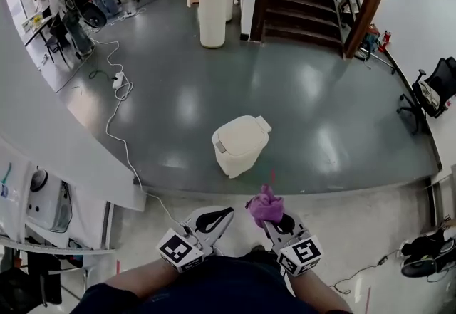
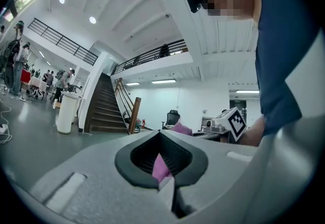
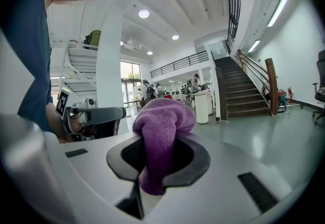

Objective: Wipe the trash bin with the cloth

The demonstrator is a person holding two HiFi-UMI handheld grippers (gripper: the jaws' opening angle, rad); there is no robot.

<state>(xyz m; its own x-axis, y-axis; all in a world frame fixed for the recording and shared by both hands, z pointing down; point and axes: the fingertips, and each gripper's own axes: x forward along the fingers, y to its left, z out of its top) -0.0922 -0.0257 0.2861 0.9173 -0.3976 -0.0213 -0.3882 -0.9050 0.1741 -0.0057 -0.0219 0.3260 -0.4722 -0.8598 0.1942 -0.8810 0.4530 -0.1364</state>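
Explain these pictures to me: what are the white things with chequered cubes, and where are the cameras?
No robot here: a person holds two-jawed tongs in each hand; the cubes are part of them. The head view looks down from the person's head; the two gripper views ride on the tongs. The right tongs are clamped on a purple cloth. The left tongs are closed, with a pink sliver between them that I cannot identify. On the grey floor ahead stands a cream trash bin, lid down.

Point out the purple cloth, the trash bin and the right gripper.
purple cloth (image 3: 161, 121): right gripper view, its bunched top above the jaws.
trash bin (image 1: 234, 157): head view, its front wall below the lid.
right gripper (image 1: 276, 220): head view, midway between its fingertips.
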